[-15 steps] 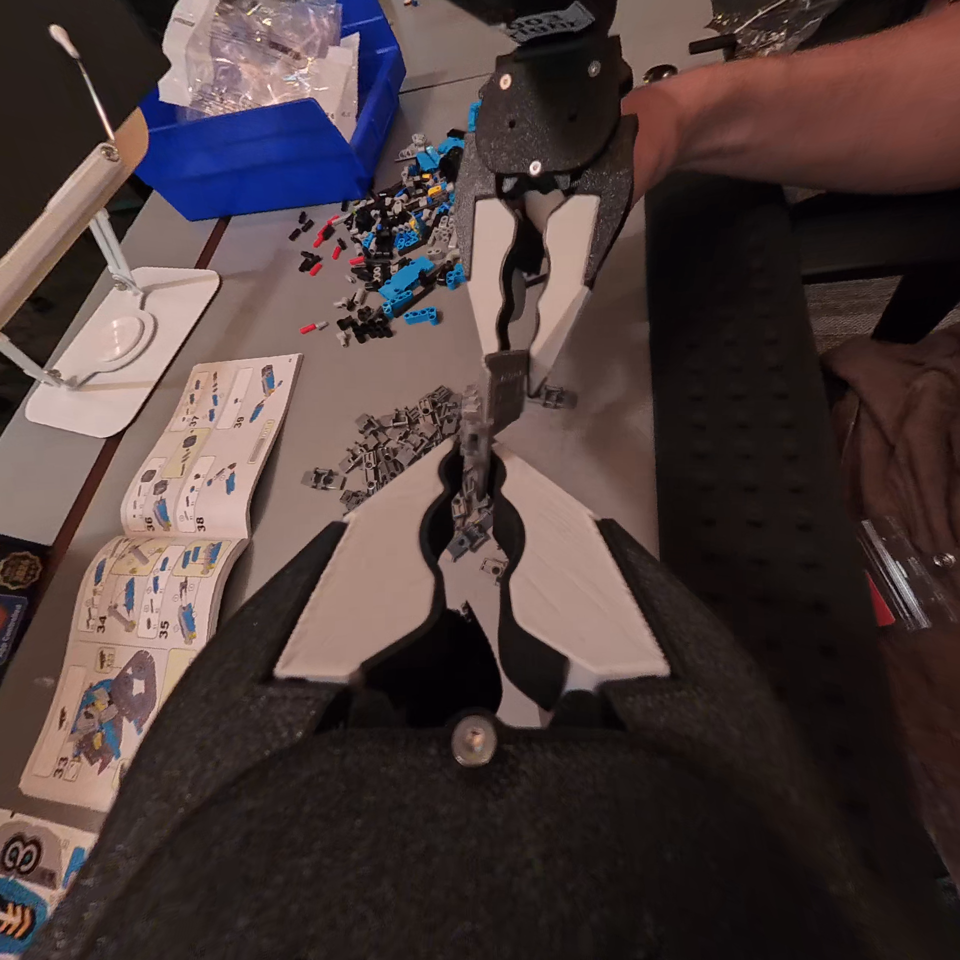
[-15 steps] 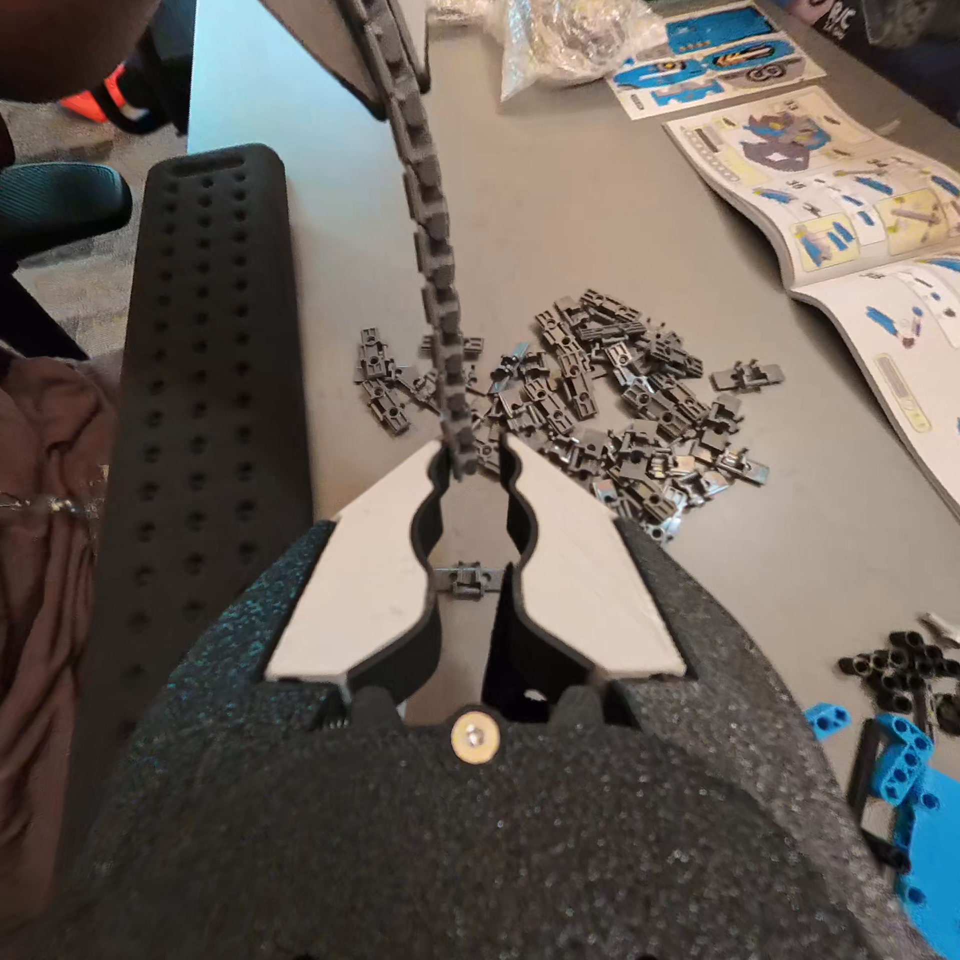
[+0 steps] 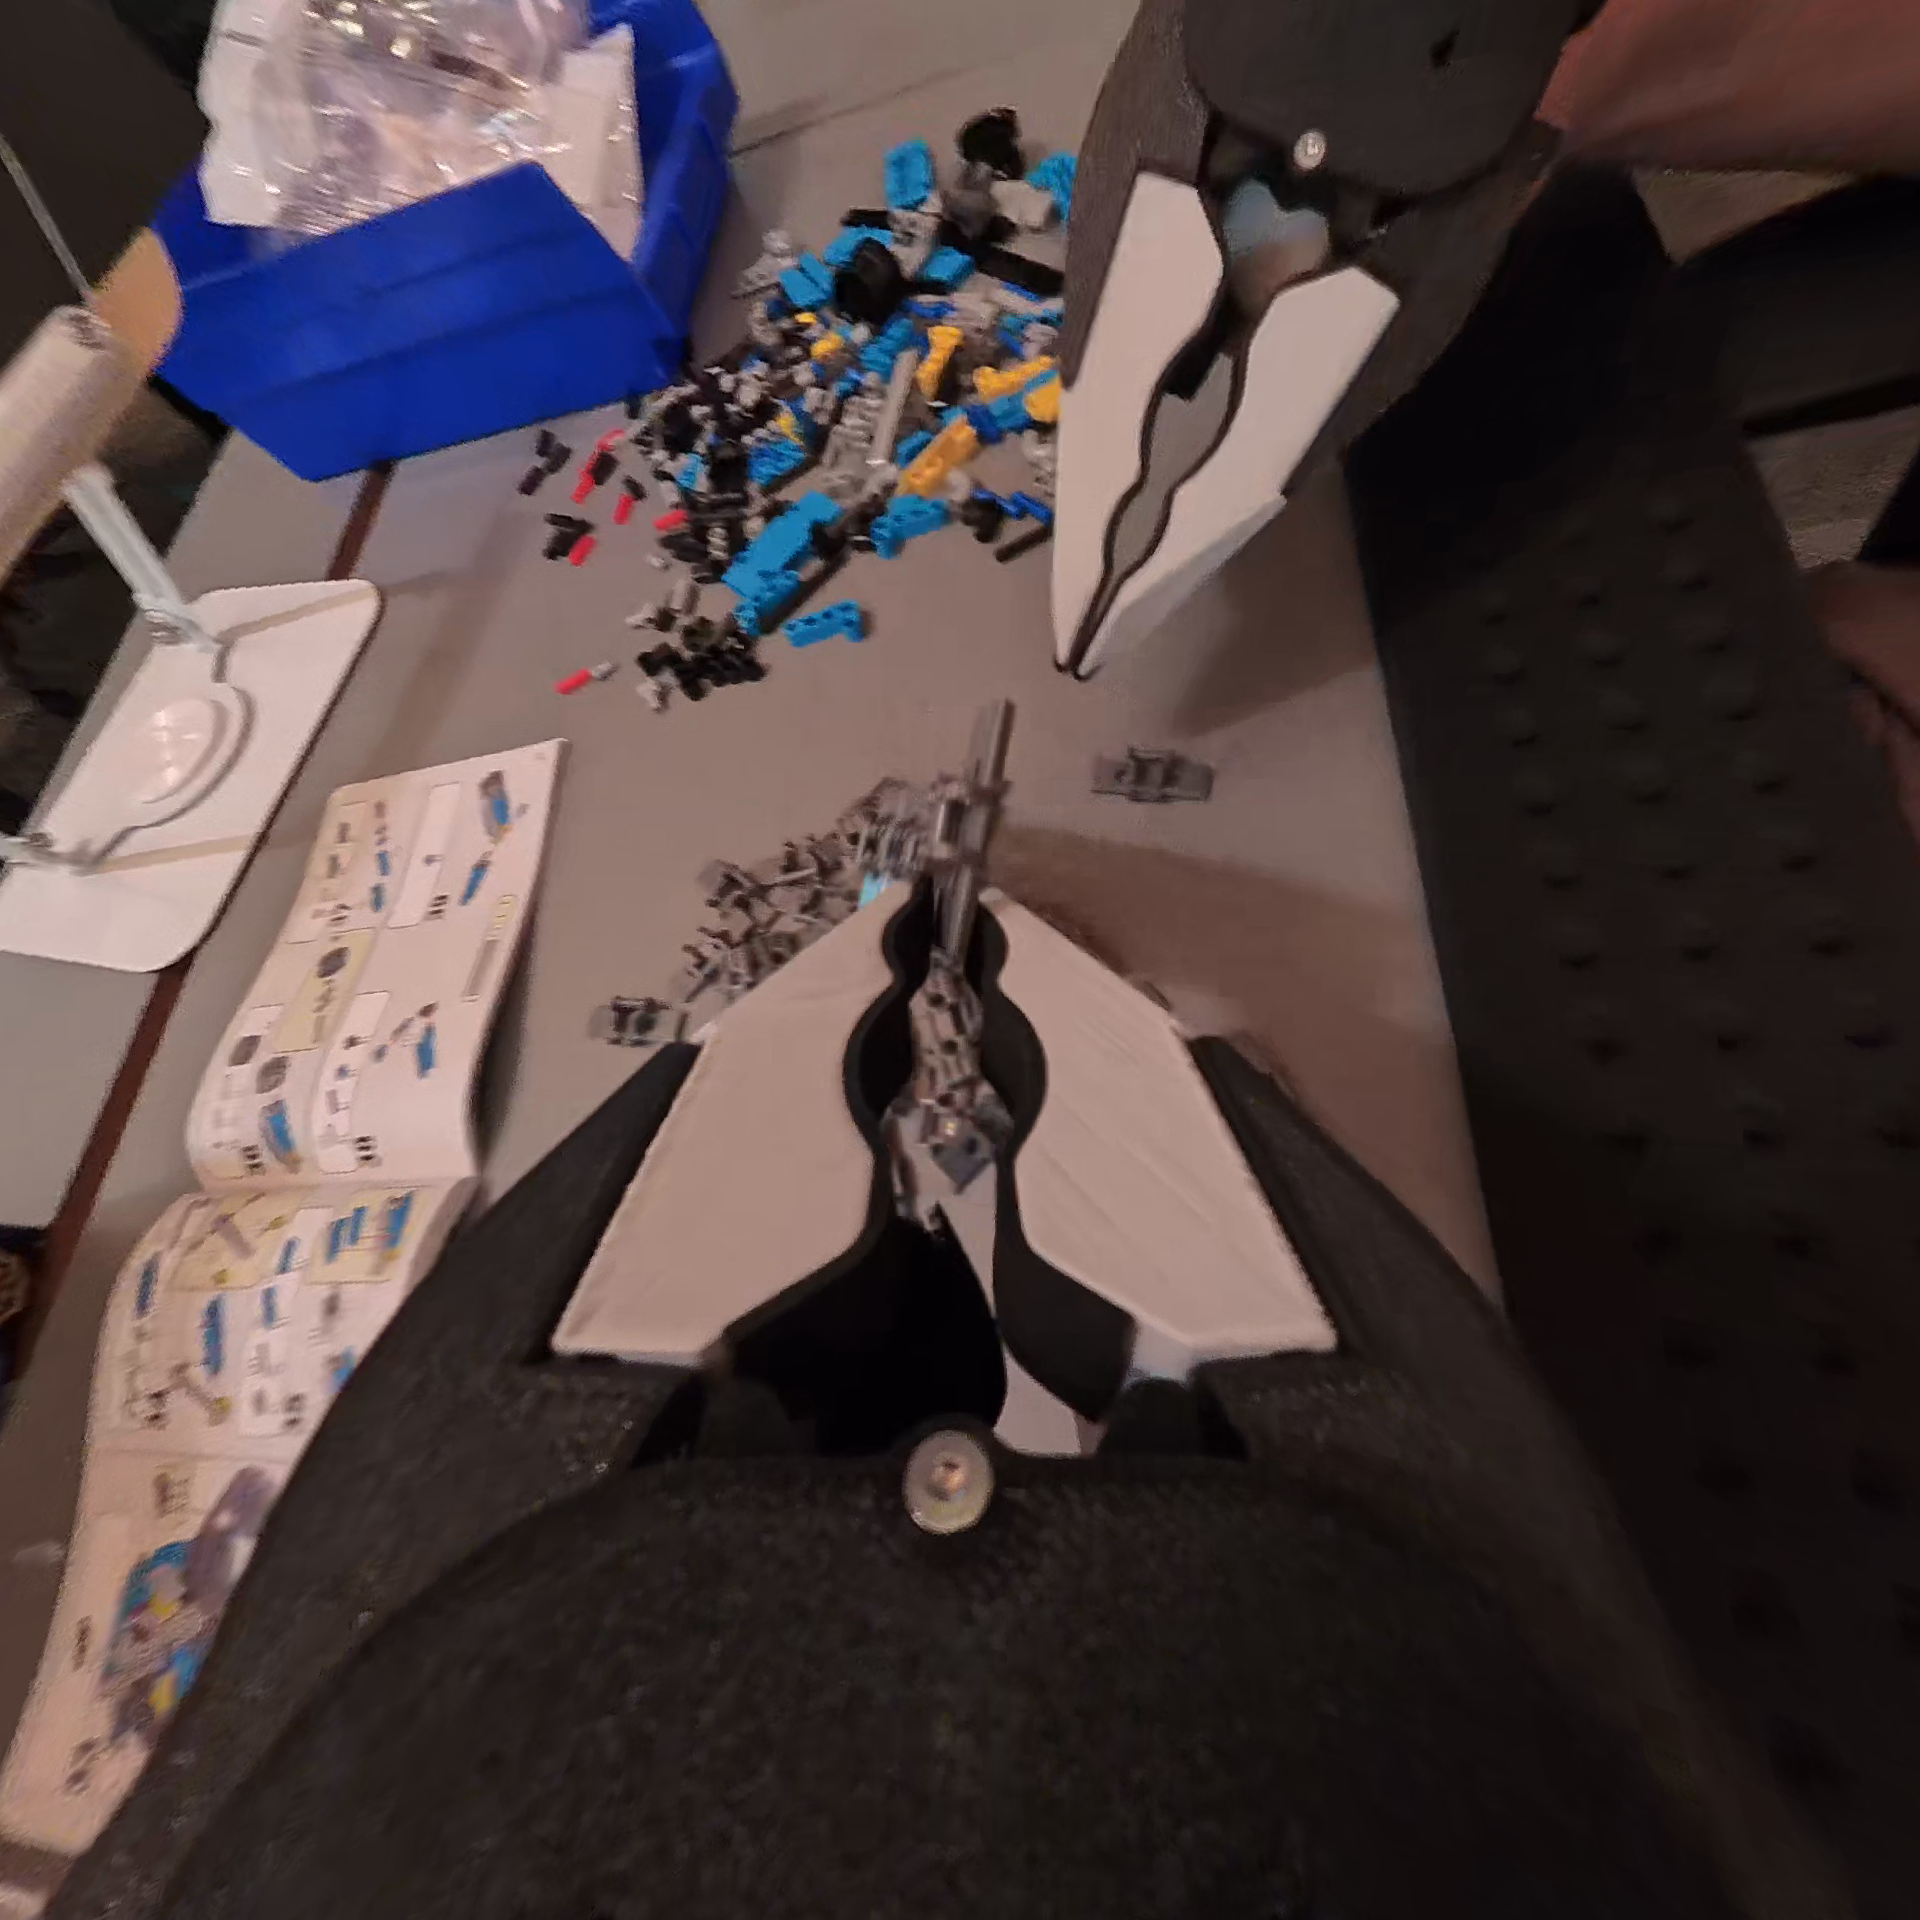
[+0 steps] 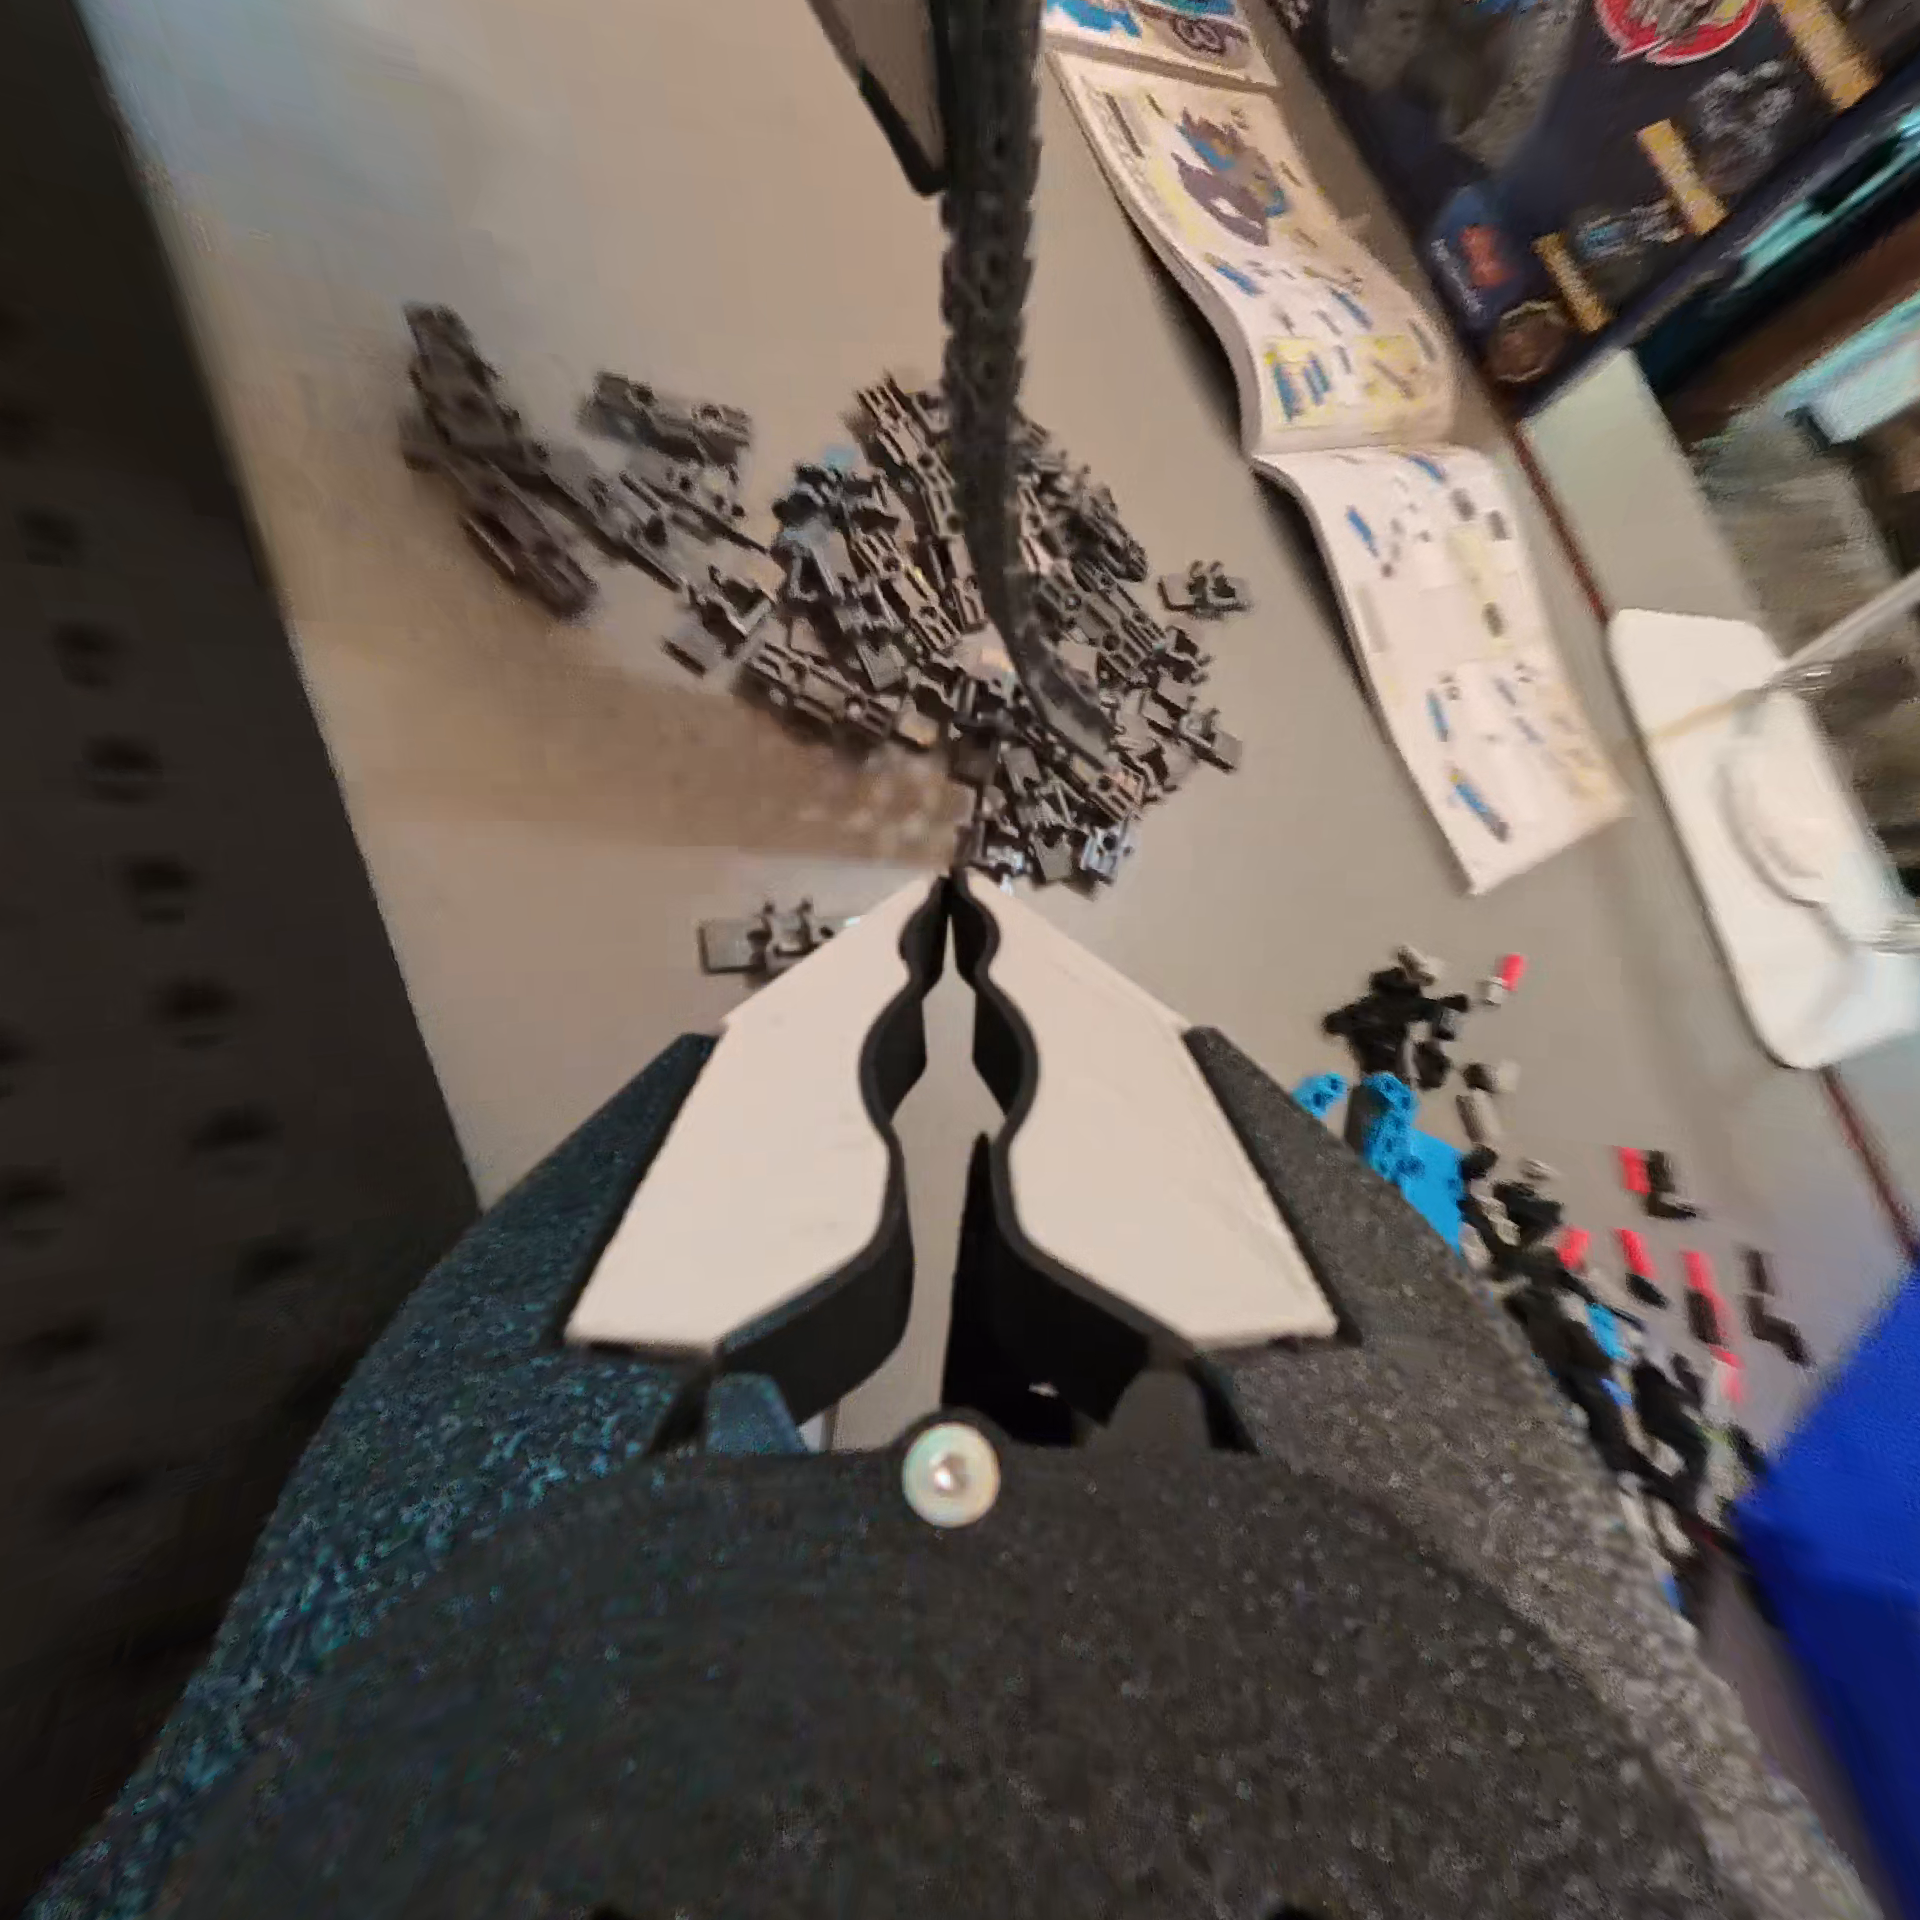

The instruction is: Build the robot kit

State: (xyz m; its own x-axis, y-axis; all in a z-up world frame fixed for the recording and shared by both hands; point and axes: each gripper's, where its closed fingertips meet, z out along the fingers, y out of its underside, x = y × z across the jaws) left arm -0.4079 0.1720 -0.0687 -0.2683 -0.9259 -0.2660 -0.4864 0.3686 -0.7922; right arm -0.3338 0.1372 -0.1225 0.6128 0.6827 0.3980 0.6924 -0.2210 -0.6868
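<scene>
The left claw (image 3: 951,894) is clamped narrow on a chain of grey track links (image 3: 951,1039), which runs back between its white fingers and pokes out past the tips above the tabletop (image 3: 1247,665). The right claw (image 4: 951,883) is closed with its tips together and nothing between them, apart from the chain. Below both lies a heap of loose grey links (image 4: 935,623), with a single link (image 3: 1151,774) beside it. Farther off are mixed blue and black bricks (image 3: 831,416), a blue bin (image 3: 436,301) and an open instruction booklet (image 3: 364,987)
</scene>
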